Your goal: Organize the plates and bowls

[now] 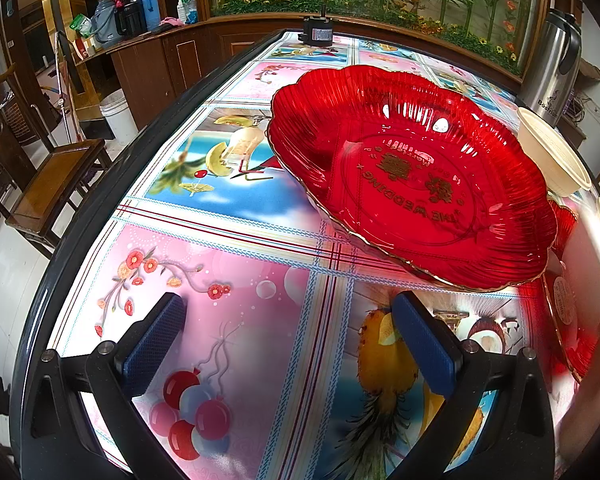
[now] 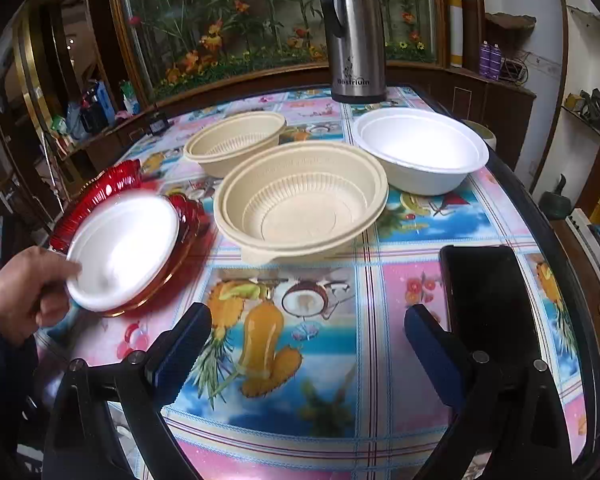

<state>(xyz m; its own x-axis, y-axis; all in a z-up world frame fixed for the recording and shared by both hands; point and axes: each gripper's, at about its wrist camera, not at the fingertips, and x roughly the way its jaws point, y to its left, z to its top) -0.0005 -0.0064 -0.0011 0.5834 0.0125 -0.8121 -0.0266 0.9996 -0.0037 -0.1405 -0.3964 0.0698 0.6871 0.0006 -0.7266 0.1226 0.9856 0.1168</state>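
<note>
In the left wrist view a large red scalloped plate [image 1: 412, 176] with gold lettering lies on the table ahead of my left gripper [image 1: 292, 328], which is open and empty. A second red plate [image 1: 572, 320] shows at the right edge. In the right wrist view my right gripper [image 2: 308, 332] is open and empty. Ahead lie two beige bowls [image 2: 300, 200] [image 2: 236, 140] and a white bowl [image 2: 420, 152]. A bare hand [image 2: 24, 292] holds a white bowl [image 2: 120, 248] over a red plate [image 2: 188, 216] at the left.
A steel thermos [image 2: 354, 36] stands at the table's far side. A black phone [image 2: 488, 296] lies by the right gripper. The table [image 1: 236, 264] has a dark rim and a picture cloth. A wooden chair [image 1: 56, 184] and a white bucket [image 1: 118, 114] stand at the left.
</note>
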